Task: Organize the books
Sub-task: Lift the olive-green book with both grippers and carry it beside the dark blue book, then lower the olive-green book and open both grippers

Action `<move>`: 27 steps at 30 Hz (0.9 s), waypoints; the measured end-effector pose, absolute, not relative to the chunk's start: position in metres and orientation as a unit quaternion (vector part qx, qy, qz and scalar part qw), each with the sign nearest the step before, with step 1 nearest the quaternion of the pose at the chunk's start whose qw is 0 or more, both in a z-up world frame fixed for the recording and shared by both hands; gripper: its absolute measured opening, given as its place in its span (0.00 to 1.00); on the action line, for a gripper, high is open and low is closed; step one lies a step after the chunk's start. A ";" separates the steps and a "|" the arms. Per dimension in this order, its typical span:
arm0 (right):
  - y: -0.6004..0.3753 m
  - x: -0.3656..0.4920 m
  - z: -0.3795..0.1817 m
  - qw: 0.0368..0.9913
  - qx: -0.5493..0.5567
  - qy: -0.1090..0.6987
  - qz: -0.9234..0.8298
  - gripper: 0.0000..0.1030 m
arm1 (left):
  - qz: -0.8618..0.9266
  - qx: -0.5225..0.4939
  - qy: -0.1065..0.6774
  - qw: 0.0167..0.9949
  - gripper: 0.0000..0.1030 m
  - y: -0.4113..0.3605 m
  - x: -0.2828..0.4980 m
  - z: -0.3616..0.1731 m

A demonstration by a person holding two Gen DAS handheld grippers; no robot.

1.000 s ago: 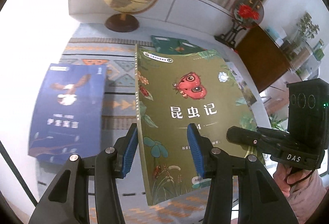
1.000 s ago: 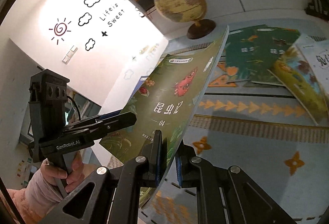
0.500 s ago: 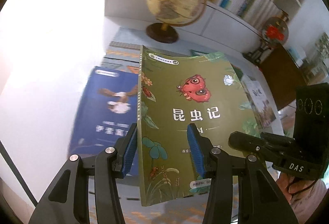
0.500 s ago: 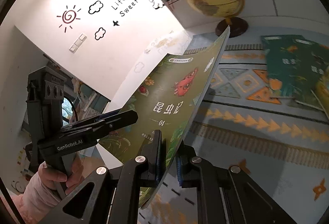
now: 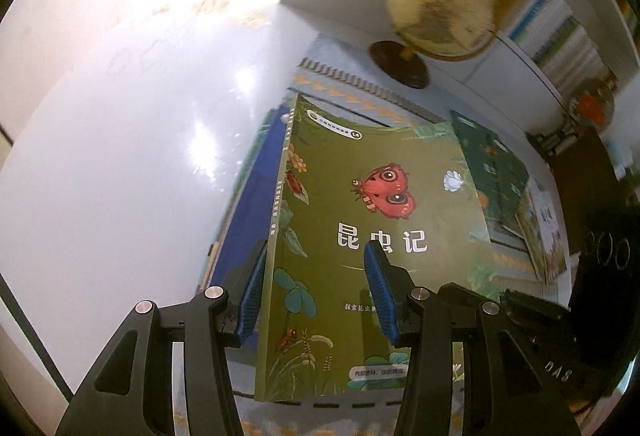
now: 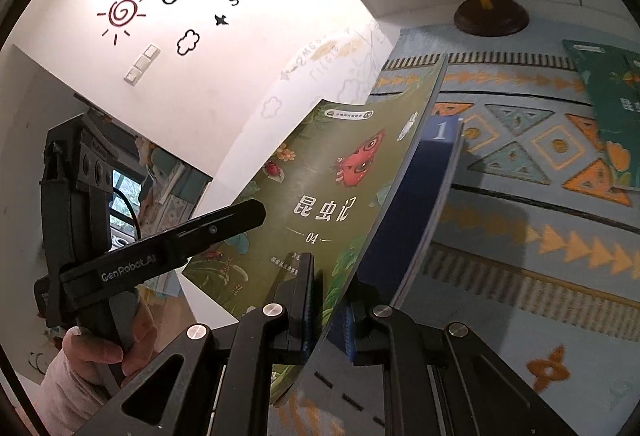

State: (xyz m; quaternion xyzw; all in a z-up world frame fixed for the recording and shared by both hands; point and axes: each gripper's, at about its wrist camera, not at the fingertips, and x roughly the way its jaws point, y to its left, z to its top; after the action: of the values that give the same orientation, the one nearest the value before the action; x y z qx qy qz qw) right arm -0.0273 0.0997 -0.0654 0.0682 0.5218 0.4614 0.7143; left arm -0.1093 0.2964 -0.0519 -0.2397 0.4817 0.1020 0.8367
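An olive-green book (image 5: 360, 220) with a red butterfly on its cover hangs tilted above the table. My right gripper (image 6: 326, 300) is shut on its lower right edge. My left gripper (image 5: 316, 276) is open and straddles the book's spine side: one pad stands left of the spine, the other in front of the cover. From the right wrist view, one of its fingers (image 6: 224, 224) lies over the cover (image 6: 320, 195). A blue book (image 5: 244, 211) lies flat right under the green one, mostly hidden; its corner marked "1" (image 6: 440, 131) shows.
A patterned mat (image 6: 520, 163) covers the table, with a bare white top (image 5: 120, 175) to the left. Dark green books (image 5: 496, 163) lie to the right. A globe (image 5: 440, 7) stands at the back before the bookshelves (image 5: 560, 31). A hand (image 6: 92, 352) holds the left gripper's handle.
Both grippers have carried the green book leftward and a little lower. It now hangs over the blue book and hides most of it. Neither gripper's jaws have changed.
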 end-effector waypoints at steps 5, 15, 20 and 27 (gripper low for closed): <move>0.111 -0.029 -0.084 0.718 0.078 0.538 0.435 0.12 | 0.114 -0.261 0.493 0.822 0.42 0.308 -0.107 -0.071; 0.112 -0.029 -0.105 0.717 0.106 0.557 0.405 0.12 | 0.124 -0.257 0.517 0.807 0.43 0.314 -0.100 -0.089; 0.114 -0.028 -0.110 0.710 0.110 0.570 0.399 0.13 | 0.131 -0.259 0.516 0.806 0.45 0.318 -0.100 -0.089; 0.115 -0.026 -0.116 0.695 0.123 0.591 0.391 0.20 | 0.159 -0.234 0.526 0.802 0.50 0.314 -0.095 -0.086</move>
State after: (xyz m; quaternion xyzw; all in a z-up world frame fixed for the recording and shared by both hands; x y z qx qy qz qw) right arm -0.0263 0.1151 -0.1156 0.1233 0.5908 0.3907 0.6950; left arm -0.0953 0.3137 -0.0861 -0.2342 0.5261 0.1595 0.8018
